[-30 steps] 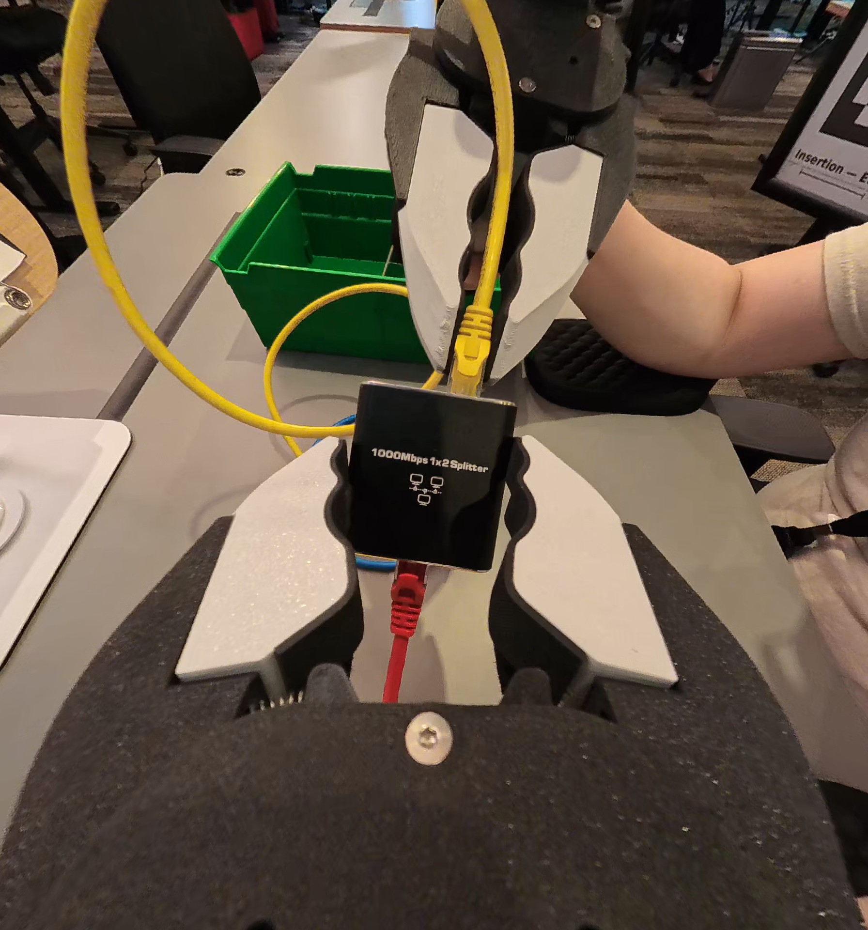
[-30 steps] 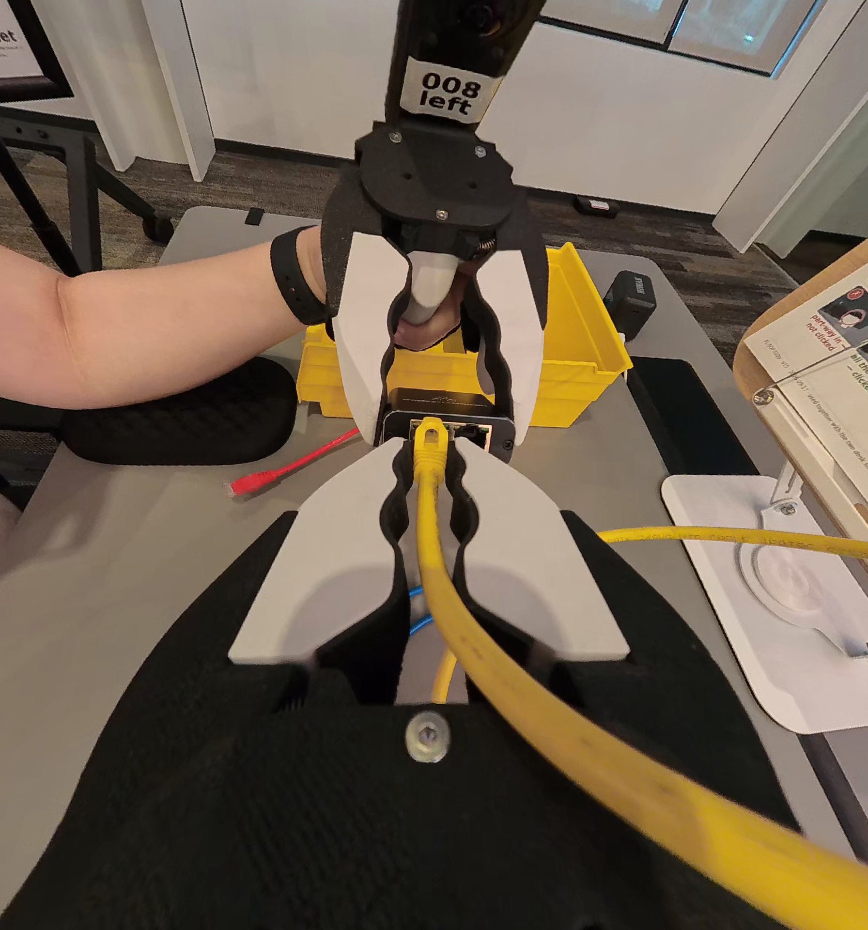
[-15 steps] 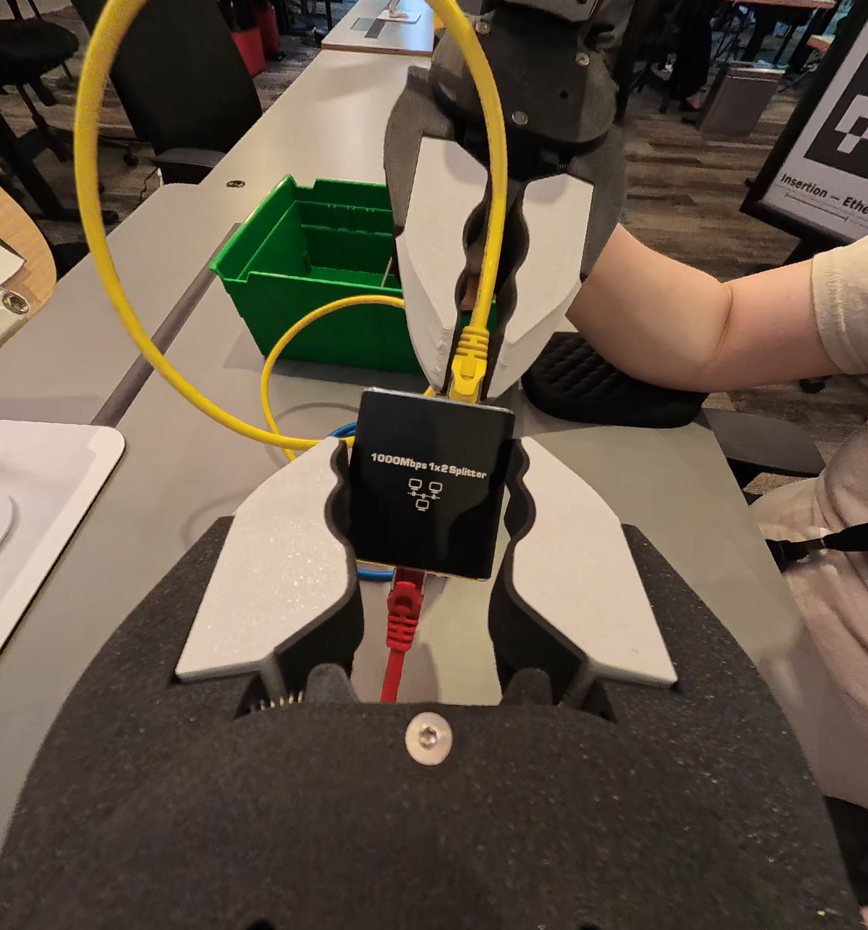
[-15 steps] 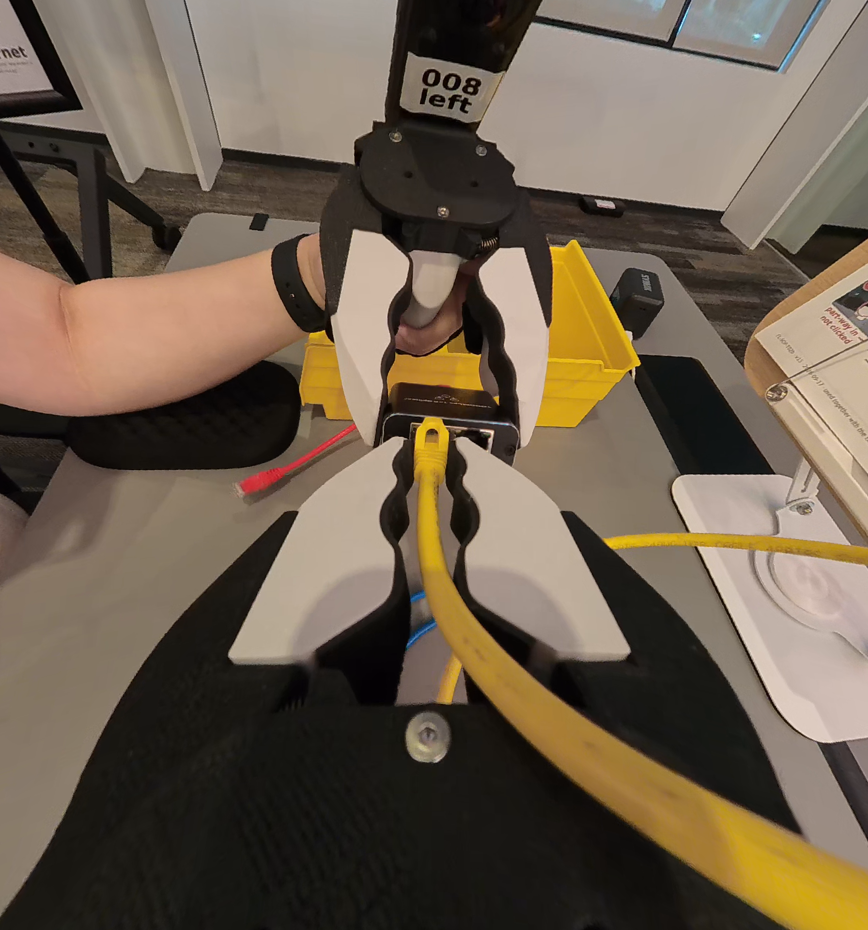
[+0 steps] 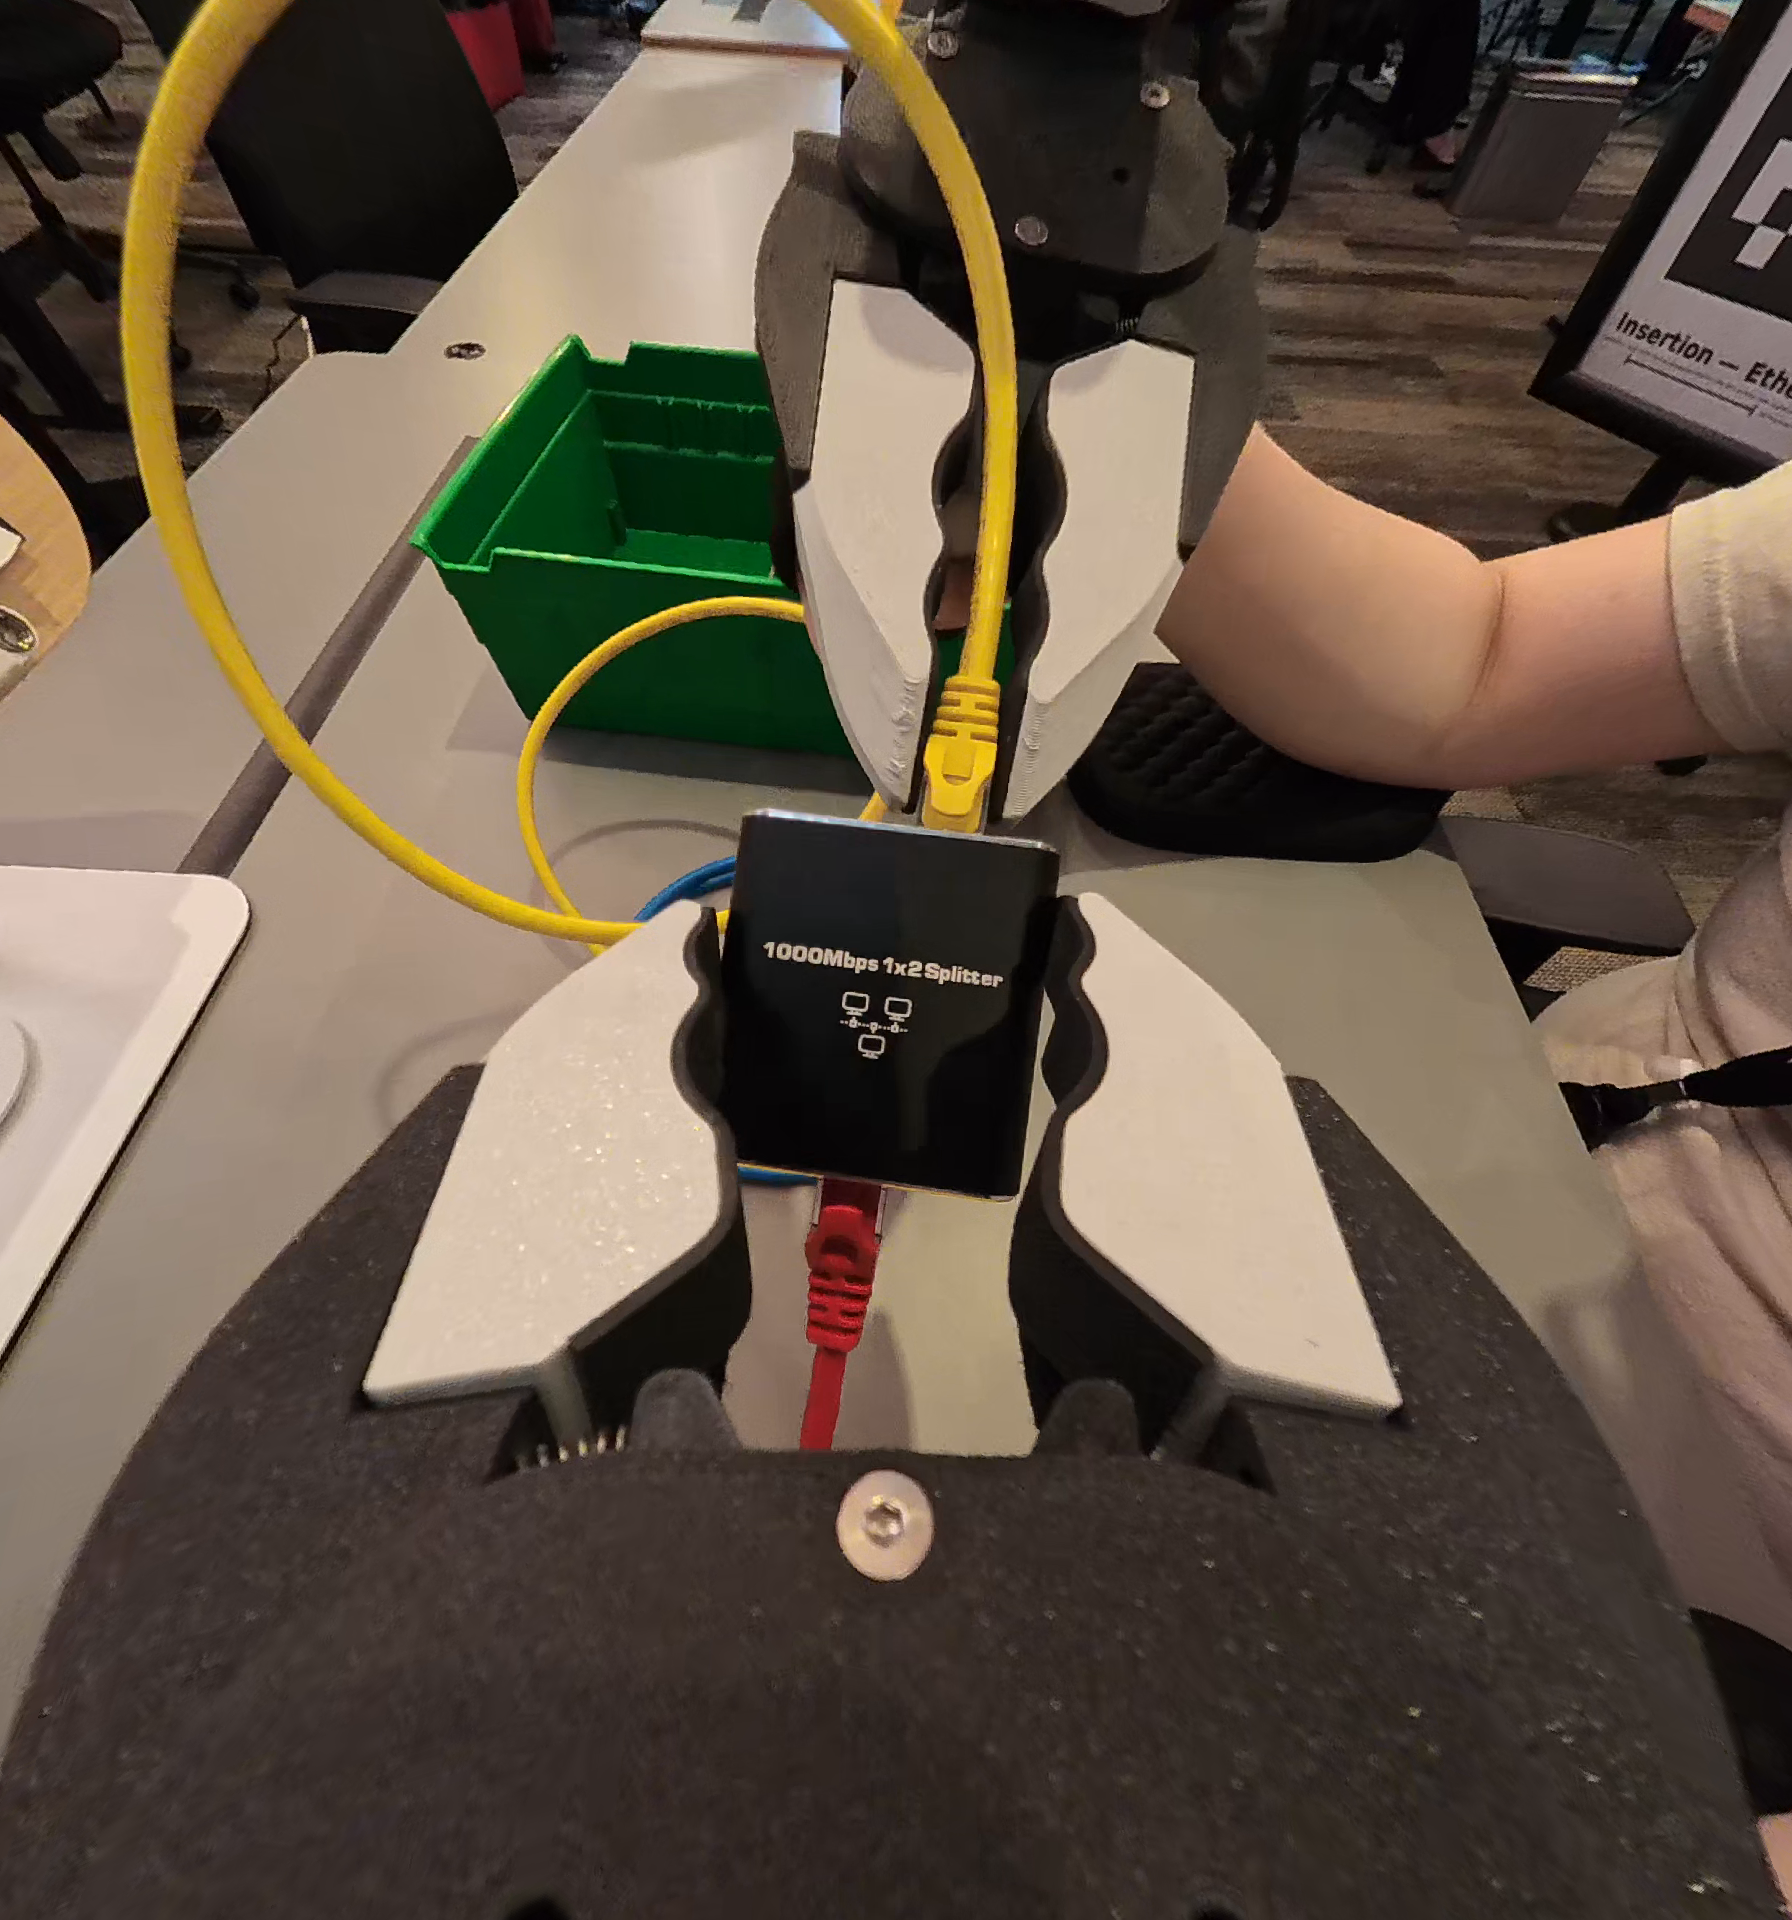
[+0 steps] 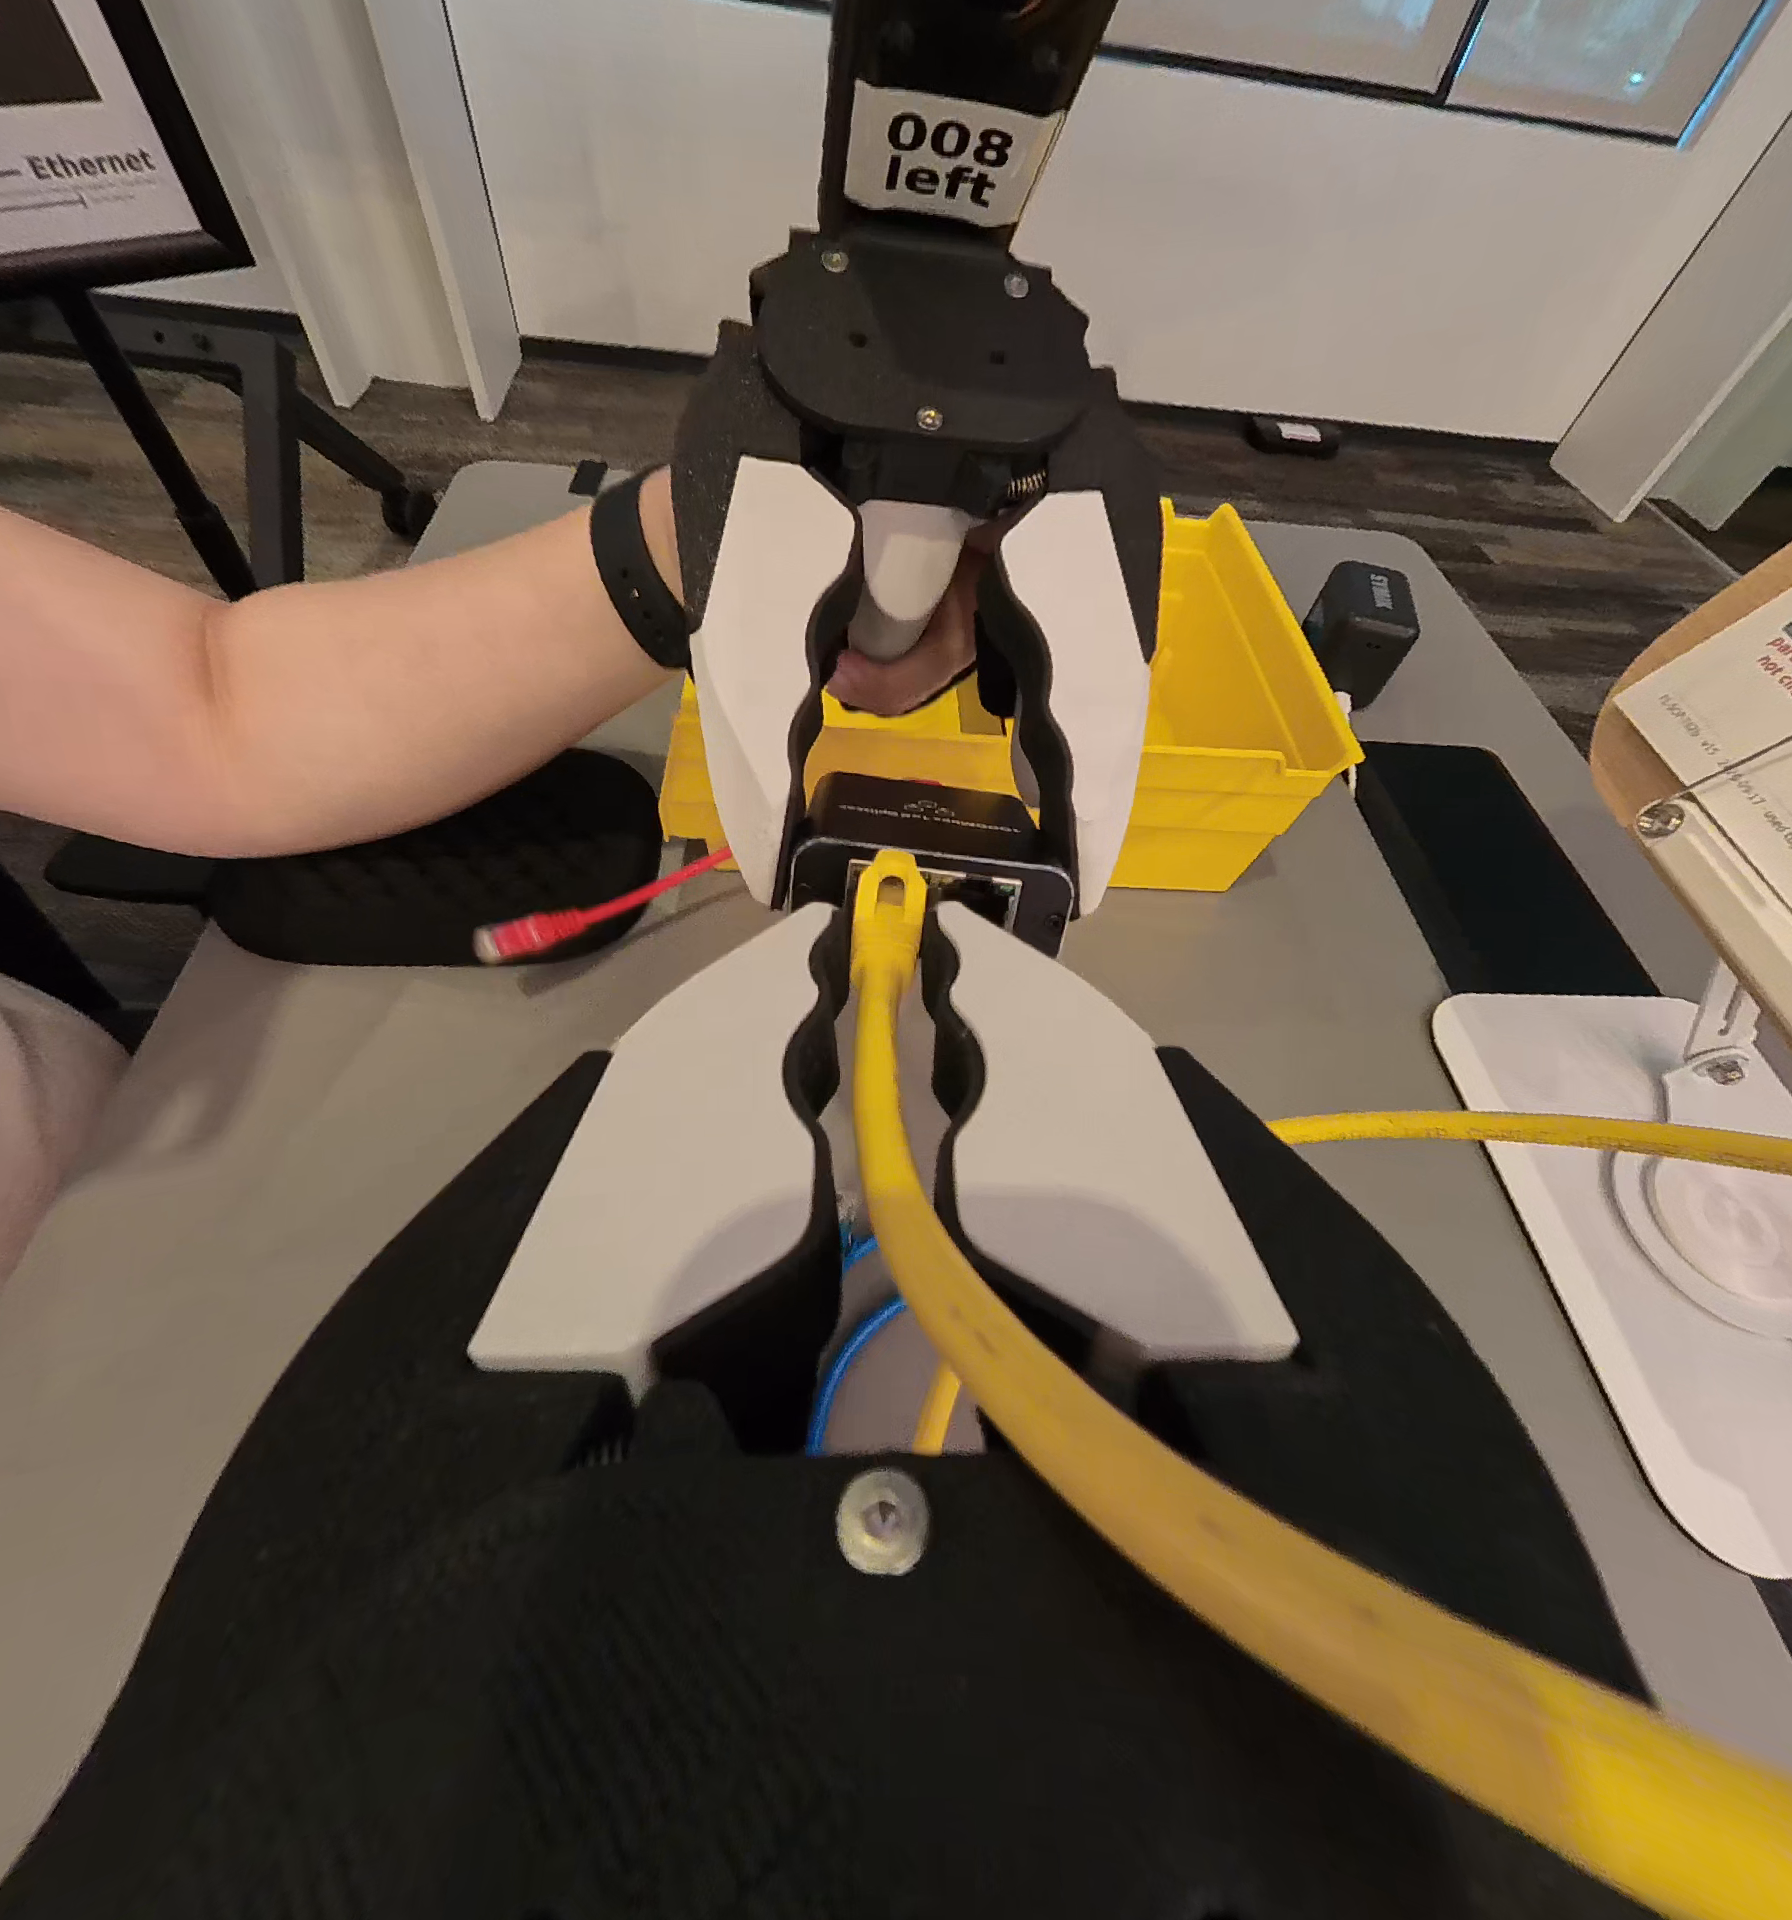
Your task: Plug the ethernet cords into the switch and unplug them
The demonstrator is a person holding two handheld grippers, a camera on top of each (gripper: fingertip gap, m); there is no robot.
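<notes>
Pads of the left gripper (image 5: pixel 884 1023) are pressed against both sides of the black switch (image 5: pixel 887 997), held above the grey table (image 5: pixel 300 935). A red cord (image 5: pixel 838 1288) is plugged into its near face. At the far face, the yellow cord's plug (image 6: pixel 887 914) is pinched narrowly by the right gripper (image 6: pixel 884 935), seated in the left port, with a green bin (image 5: pixel 601 582) behind.

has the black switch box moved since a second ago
Yes, slightly. In the right wrist view the switch now covers more of the yellow bin's front wall, so it has risen against it, clamped in the left gripper.
</notes>
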